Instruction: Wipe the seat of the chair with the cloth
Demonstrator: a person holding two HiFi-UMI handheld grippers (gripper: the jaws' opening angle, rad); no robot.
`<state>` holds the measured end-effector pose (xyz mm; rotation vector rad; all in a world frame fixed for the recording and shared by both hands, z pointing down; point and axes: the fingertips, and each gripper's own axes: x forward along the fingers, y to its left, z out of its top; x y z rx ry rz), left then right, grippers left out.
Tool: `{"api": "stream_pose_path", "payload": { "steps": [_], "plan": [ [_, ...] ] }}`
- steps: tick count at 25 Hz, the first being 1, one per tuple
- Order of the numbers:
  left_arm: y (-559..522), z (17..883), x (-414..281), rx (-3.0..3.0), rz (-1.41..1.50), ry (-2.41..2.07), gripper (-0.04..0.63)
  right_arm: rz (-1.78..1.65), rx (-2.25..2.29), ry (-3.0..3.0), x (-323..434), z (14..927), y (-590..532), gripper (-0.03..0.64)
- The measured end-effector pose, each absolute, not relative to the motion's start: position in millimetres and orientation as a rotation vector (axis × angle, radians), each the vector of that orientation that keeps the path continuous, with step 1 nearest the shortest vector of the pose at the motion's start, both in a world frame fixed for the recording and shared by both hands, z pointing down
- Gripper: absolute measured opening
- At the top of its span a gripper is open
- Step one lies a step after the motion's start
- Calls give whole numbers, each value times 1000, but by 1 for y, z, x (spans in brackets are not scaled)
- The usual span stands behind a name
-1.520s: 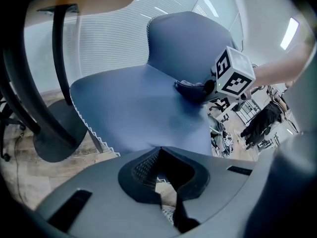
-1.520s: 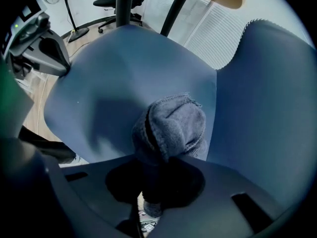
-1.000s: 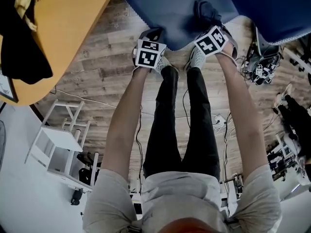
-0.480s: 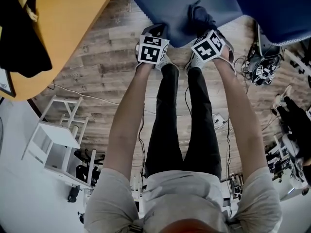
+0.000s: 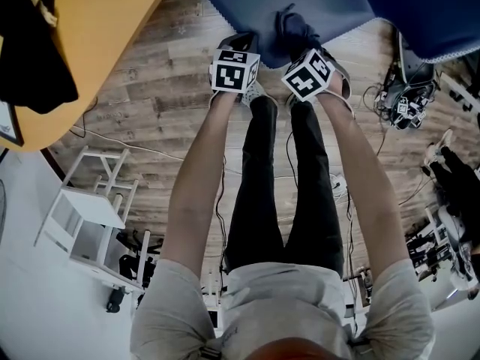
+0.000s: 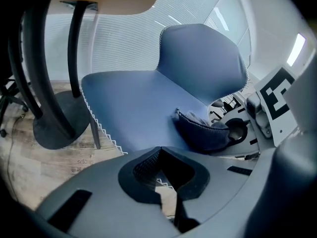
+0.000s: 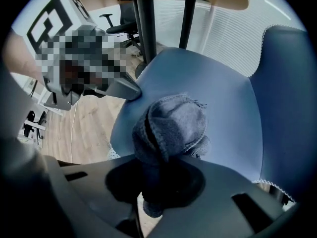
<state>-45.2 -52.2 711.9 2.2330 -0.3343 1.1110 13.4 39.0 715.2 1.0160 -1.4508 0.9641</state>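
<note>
Blue chair seat (image 6: 133, 100); cloth (image 6: 200, 132) on it

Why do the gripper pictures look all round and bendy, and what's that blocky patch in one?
Left gripper view: the wide lens bends the chair and darkens the corners. Right gripper view: same bulge, so the near cloth looks huge; the blocky patch was added afterwards, not real. Head view: evenly lit, lines straighter.
</note>
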Motion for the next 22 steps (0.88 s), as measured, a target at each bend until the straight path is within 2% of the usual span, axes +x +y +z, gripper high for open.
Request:
{"api": "stream_pose_path", "payload": {
  "steps": [12, 22],
  "plan": [
    [-79, 690, -134, 2209, 1101, -499, 28, 967, 965, -1541, -56, 711, 43, 66],
    [-61, 659, -149, 2191, 1018, -634, 28, 1032, 849, -1771, -140, 694, 55, 66]
  ]
}}
